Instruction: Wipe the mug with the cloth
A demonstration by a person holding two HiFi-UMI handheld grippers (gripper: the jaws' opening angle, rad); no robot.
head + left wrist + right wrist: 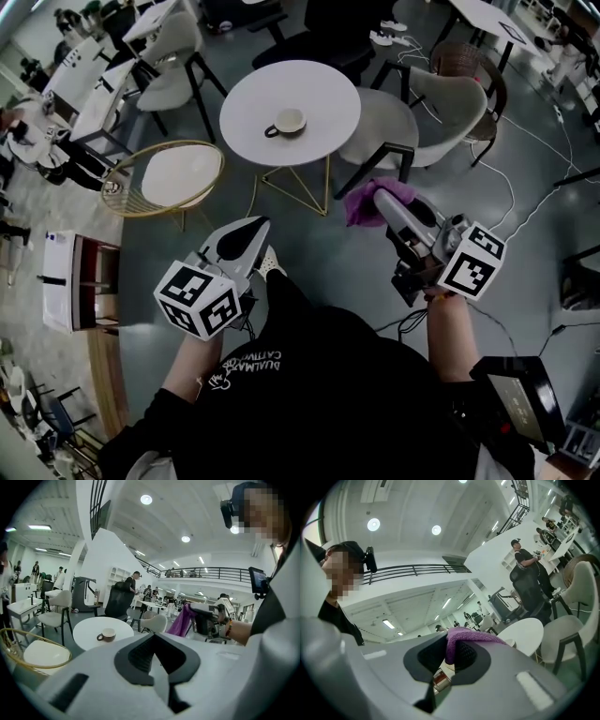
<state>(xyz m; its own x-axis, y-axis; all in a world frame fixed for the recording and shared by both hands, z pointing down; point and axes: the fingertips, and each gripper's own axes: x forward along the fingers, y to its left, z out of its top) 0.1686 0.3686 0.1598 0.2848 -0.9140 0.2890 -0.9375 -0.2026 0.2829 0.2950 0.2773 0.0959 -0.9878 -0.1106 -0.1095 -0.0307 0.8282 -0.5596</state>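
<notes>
Mug [286, 122] sits on table [328, 89] well beyond right claw [380, 197], clamped on cloth [359, 206], and left claw [255, 228], closed empty; wiping it unheld could shove it off.

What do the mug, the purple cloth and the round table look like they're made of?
The mug looks like glazed ceramic: cream, smooth, dark handle. The cloth is a soft textile, perhaps microfibre: it bunches in folds with a fuzzy surface. The table has a smooth matte white top, material unclear; its thin gold legs look like metal.
</notes>
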